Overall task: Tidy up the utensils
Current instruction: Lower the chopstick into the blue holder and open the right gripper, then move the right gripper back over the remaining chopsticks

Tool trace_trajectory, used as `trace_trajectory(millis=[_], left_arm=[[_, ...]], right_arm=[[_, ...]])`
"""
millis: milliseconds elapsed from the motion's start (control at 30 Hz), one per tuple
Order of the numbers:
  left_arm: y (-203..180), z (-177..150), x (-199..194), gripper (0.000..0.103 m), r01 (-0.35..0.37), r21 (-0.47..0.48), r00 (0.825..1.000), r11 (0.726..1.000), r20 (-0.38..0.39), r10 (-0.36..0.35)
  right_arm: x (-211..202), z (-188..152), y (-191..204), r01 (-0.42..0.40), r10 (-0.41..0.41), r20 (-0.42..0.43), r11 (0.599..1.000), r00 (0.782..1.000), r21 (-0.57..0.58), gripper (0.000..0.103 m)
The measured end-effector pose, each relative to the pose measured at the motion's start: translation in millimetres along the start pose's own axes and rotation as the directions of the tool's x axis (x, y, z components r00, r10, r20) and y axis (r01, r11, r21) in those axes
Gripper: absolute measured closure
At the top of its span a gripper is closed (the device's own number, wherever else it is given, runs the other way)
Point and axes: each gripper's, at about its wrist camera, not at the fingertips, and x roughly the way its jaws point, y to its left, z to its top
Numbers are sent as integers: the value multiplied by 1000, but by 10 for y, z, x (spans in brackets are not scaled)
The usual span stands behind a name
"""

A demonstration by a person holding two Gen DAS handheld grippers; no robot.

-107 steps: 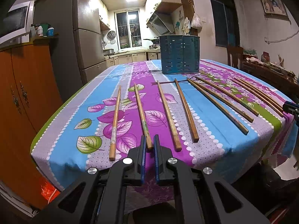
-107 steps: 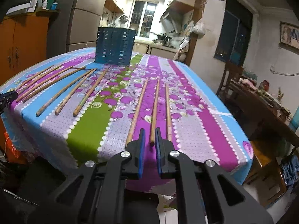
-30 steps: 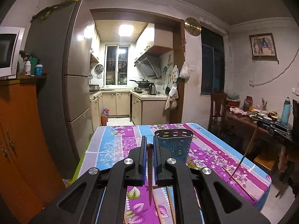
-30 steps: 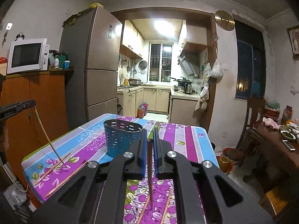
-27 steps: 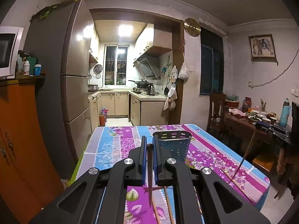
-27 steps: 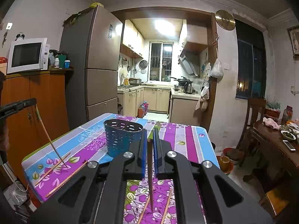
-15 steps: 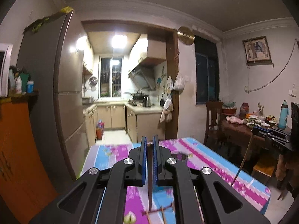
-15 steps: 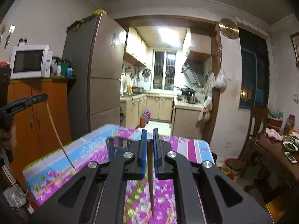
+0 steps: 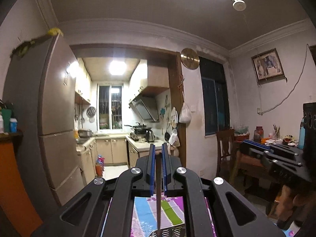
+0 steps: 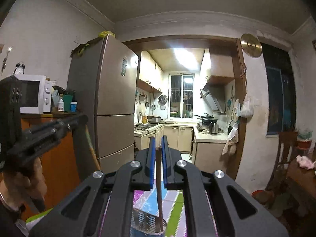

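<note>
1. Left wrist view: the left gripper (image 9: 157, 154) has its blue-padded jaws pinching a slim brown wooden chopstick (image 9: 158, 193) near its top end; the stick hangs downward, its tip at the rim of the perforated utensil basket (image 9: 171, 229).
2. Right wrist view: the right gripper (image 10: 157, 152) likewise clamps a second thin wooden chopstick (image 10: 159, 197), tip reaching into the blue slotted basket (image 10: 146, 220) on the striped floral tablecloth (image 10: 173, 203).
3. Handling, as a judgement: these sticks look light, stiff and smooth, so they may pivot or slip between the pads.
4. Gripping near the thick end seems best, letting them hang plumb over the basket.
</note>
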Motion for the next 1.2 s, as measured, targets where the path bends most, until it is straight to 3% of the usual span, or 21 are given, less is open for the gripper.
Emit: trace_trajectory(millis=[233, 467, 633, 833, 967, 1067, 1100, 1133, 1200], left_arm=[[56, -687, 634, 95, 37, -51, 993, 998, -112, -43], [99, -1356, 838, 95, 41, -87, 974, 995, -218, -59], [231, -1447, 804, 95, -5, -108, 972, 994, -233, -21], [429, -862, 195, 88, -68, -129, 996, 989, -66, 59], [486, -527, -519, 71, -127, -80, 990, 989, 49, 131], [463, -480, -1090, 62, -163, -28, 982, 986, 96, 165], [461, -501, -1303, 59, -177, -13, 978, 984, 105, 178], [464, -510, -1441, 57, -188, -8, 976, 982, 108, 188], [489, -608, -1785, 48, -213, -7, 972, 977, 99, 212]], right_arm=[[654, -529, -39, -20, 28, -95, 997, 995, 81, 98], [971, -1133, 75, -18, 38, -223, 996, 974, 92, 98], [972, -1163, 201, -7, 22, -243, 998, 970, 60, 97], [474, -655, 80, 8, 0, -113, 998, 994, 65, 97], [-161, -358, -25, 20, -19, -20, 999, 1000, 26, 97], [-743, -305, -101, 43, -42, 18, 999, 999, -8, 97], [-886, -315, -120, 48, -48, 22, 999, 999, -17, 88], [-1124, -371, -130, 61, -60, 25, 998, 998, -30, 72], [-1462, -510, -133, 88, -87, 26, 995, 996, -47, 55]])
